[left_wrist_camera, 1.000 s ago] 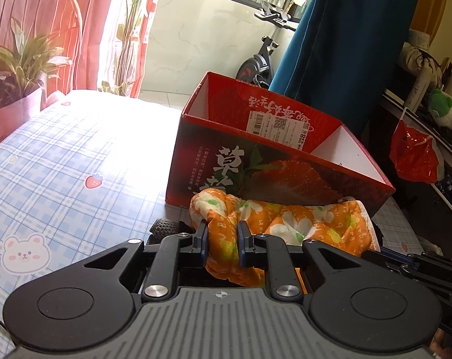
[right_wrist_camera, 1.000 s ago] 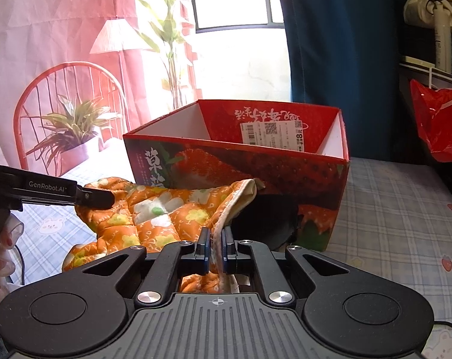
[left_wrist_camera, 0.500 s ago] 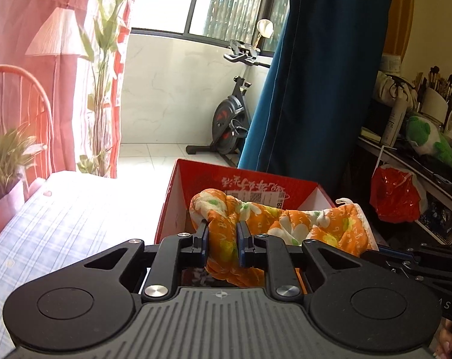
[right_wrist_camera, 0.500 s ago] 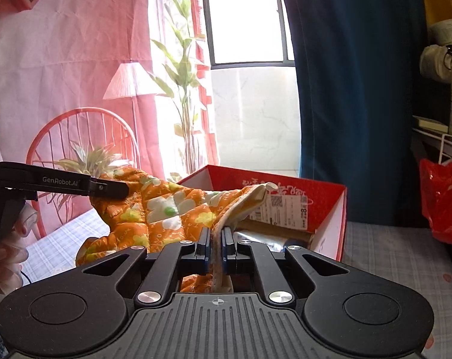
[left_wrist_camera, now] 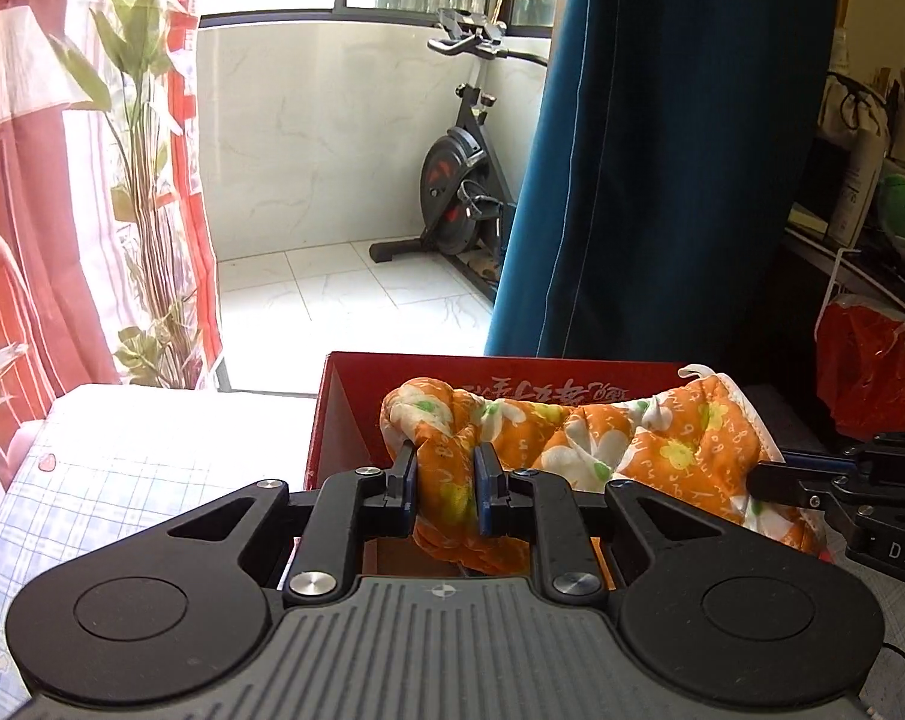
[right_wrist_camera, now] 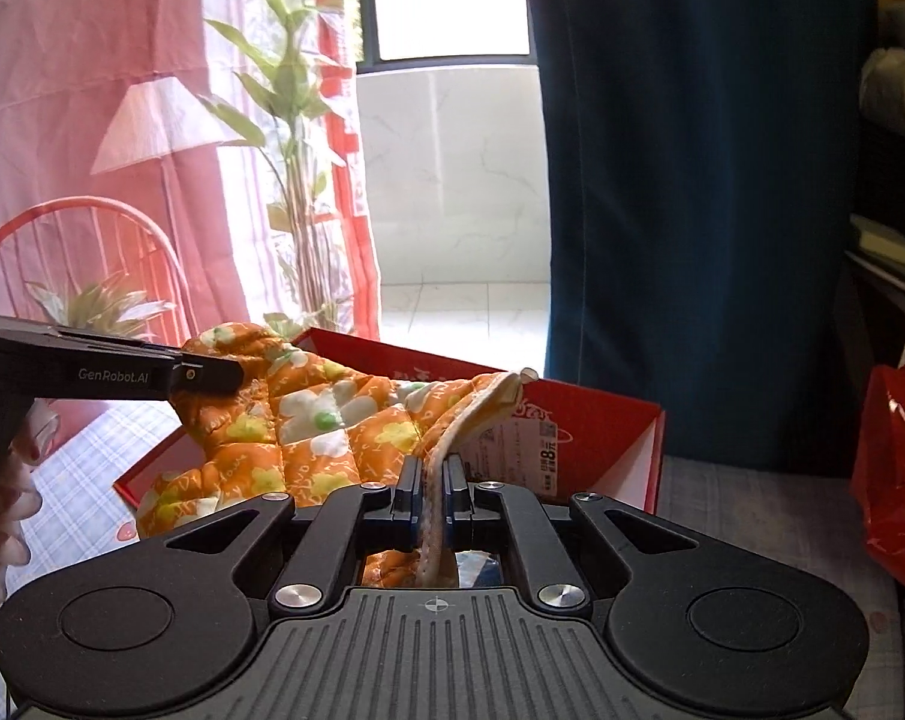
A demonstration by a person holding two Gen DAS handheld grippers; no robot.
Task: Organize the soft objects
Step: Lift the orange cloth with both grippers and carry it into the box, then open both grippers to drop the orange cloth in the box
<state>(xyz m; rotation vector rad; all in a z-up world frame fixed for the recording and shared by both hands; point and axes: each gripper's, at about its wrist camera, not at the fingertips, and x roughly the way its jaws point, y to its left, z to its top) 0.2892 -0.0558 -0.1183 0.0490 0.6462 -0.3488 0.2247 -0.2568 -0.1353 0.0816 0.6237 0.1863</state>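
Observation:
An orange quilted cloth with white and yellow flowers (left_wrist_camera: 578,438) hangs stretched between both grippers, held above the open red strawberry-print cardboard box (left_wrist_camera: 341,414). My left gripper (left_wrist_camera: 445,468) is shut on a bunched end of the cloth. My right gripper (right_wrist_camera: 431,480) is shut on the cloth's white-trimmed edge (right_wrist_camera: 470,414). The cloth (right_wrist_camera: 308,414) sags over the box (right_wrist_camera: 608,432), and its lower folds hide most of the box's inside. Each gripper shows in the other's view: the right one (left_wrist_camera: 812,486) and the left one (right_wrist_camera: 152,375).
The box stands on a table with a blue checked cloth (left_wrist_camera: 122,468). A dark blue curtain (left_wrist_camera: 662,150) hangs behind the box. A red plastic bag (left_wrist_camera: 866,366) and cluttered shelves are at the right. An exercise bike (left_wrist_camera: 458,180) stands beyond on the tiled floor.
Both grippers have lifted the cloth from the table in front of the box up and forward, so it now hangs over the box opening.

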